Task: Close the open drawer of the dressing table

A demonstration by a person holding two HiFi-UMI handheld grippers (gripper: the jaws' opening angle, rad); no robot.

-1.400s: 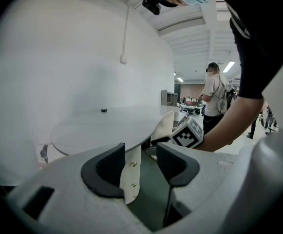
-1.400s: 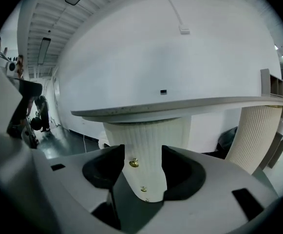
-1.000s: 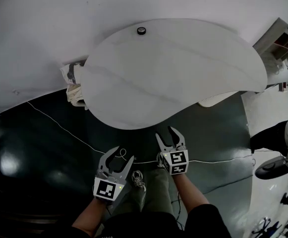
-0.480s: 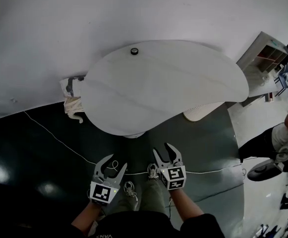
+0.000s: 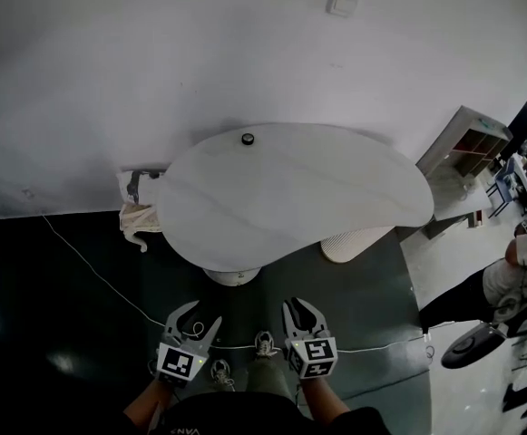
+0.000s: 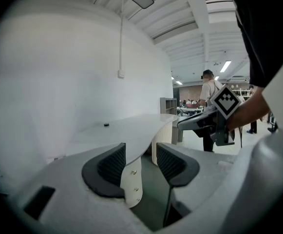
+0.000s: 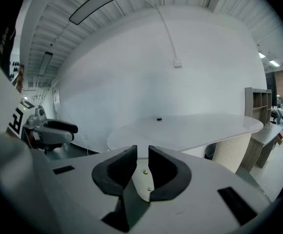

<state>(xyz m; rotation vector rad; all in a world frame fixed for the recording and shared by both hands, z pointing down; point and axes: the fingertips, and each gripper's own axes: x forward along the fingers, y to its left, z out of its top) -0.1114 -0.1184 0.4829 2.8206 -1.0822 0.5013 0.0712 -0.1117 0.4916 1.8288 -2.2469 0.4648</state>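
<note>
left gripper (image 6: 140,154): jaws apart, empty | right gripper (image 7: 142,163): jaws just narrowing, nothing between, probably set for pushing | dressing table (image 5: 290,188): ahead of both, well apart

Dressing table (image 5: 290,198): white, smooth, kidney-shaped top set against the white wall, bearing a single small dark round object (image 5: 247,138) near its wall-side edge (too small to identify). Floor (image 5: 54,324): dark and glossy beneath the table, with a thin white cable (image 5: 381,346) lying across it and a ribbed white pedestal (image 5: 354,243) standing under the table's right end.
</note>
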